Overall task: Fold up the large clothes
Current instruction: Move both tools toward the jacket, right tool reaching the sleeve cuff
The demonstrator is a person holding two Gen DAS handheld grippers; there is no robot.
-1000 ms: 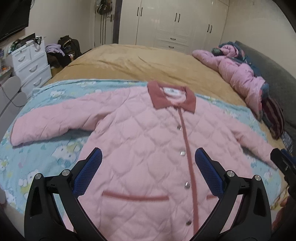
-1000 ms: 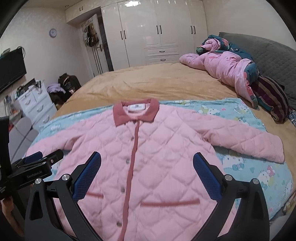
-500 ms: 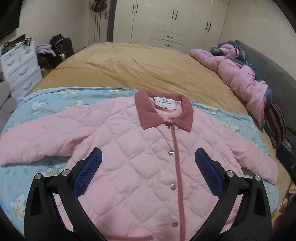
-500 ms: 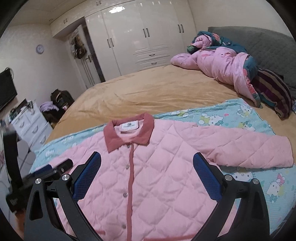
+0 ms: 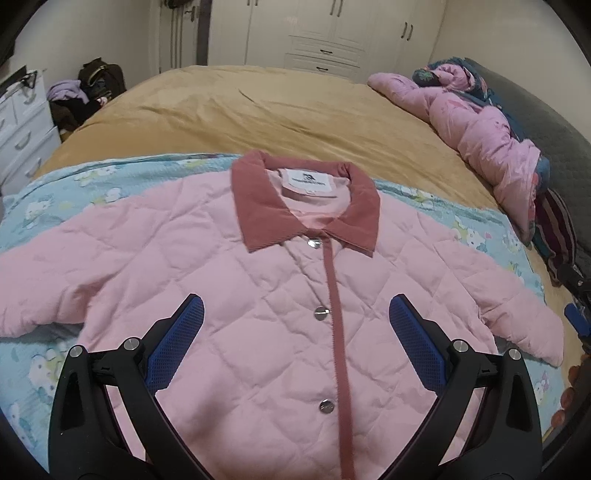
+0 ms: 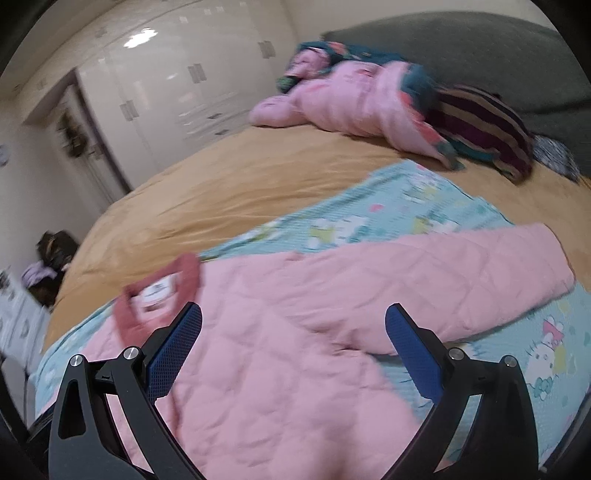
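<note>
A pink quilted jacket [image 5: 258,295] with a dark rose collar [image 5: 258,206] lies flat, buttoned and face up, sleeves spread, on a light blue cartoon-print blanket [image 5: 92,177]. My left gripper [image 5: 295,314] is open and empty, above the jacket's chest, facing the collar. My right gripper [image 6: 293,325] is open and empty, above the jacket's right shoulder, where the right sleeve [image 6: 461,269] stretches away. The right wrist view is blurred. The jacket [image 6: 277,369] fills its lower half. The right gripper's body shows at the left wrist view's right edge [image 5: 576,295].
The blanket lies on a tan bedspread [image 5: 277,110]. A pile of pink padded clothes [image 5: 480,125] and a striped cushion [image 6: 480,125] lie by the grey headboard [image 5: 554,122]. White wardrobes [image 5: 332,33] stand behind, a white drawer chest [image 5: 22,125] at the left.
Both grippers have moved forward over the jacket towards the collar. The right gripper has swung right, over the right shoulder and sleeve. The jacket has not moved.
</note>
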